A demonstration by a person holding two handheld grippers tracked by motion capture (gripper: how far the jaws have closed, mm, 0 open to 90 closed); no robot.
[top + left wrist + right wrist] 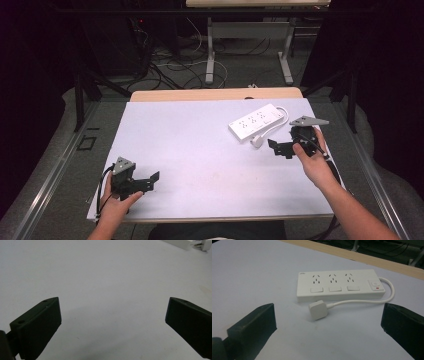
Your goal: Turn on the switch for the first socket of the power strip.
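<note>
White power strip (339, 286) and plug (318, 310) ahead of right gripper (328, 322), jaws apart

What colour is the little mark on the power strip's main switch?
Red, on the white power strip, clearest in the right gripper view.

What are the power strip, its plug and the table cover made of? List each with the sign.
Power strip: likely hard white plastic, smooth moulded edges, faint sheen.
Plug: same glossy white plastic; its cord looks like flexible rubbery sheathing, curving freely.
Table cover: matte pale sheet, perhaps paper or laminate, over a wood-look top.
</note>
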